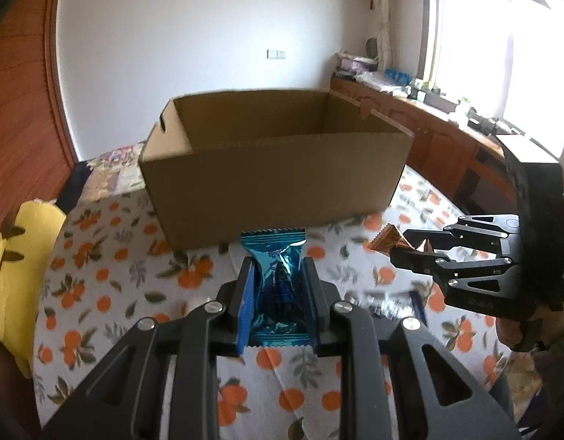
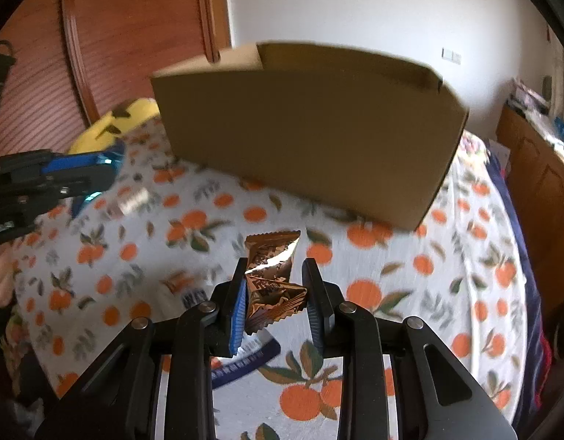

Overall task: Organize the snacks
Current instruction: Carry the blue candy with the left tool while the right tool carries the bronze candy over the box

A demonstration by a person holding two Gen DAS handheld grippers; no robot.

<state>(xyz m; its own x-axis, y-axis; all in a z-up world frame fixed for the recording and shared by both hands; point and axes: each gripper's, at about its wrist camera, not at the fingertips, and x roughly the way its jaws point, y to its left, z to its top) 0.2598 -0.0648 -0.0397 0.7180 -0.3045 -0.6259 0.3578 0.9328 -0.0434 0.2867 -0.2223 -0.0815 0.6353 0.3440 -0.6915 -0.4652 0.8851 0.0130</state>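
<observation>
An open cardboard box [image 1: 274, 179] stands on the orange-print tablecloth [image 1: 98, 293]; it also shows in the right wrist view [image 2: 311, 143]. My left gripper [image 1: 276, 275] is shut on a blue foil snack packet [image 1: 278, 286], held above the cloth just in front of the box. My right gripper [image 2: 272, 289] is shut on a brown foil snack packet [image 2: 271, 278], also above the cloth before the box. The right gripper [image 1: 402, 253] with its brown packet [image 1: 390, 242] shows at the right of the left wrist view. The left gripper [image 2: 106, 176] shows at the left of the right wrist view.
More wrapped snacks lie on the cloth below the grippers, one white and blue [image 2: 245, 359] and one blurred [image 2: 131, 201]. A yellow plush toy [image 1: 14, 256] sits at the table's left edge. A wooden cabinet [image 1: 428, 135] with clutter runs under the window at right.
</observation>
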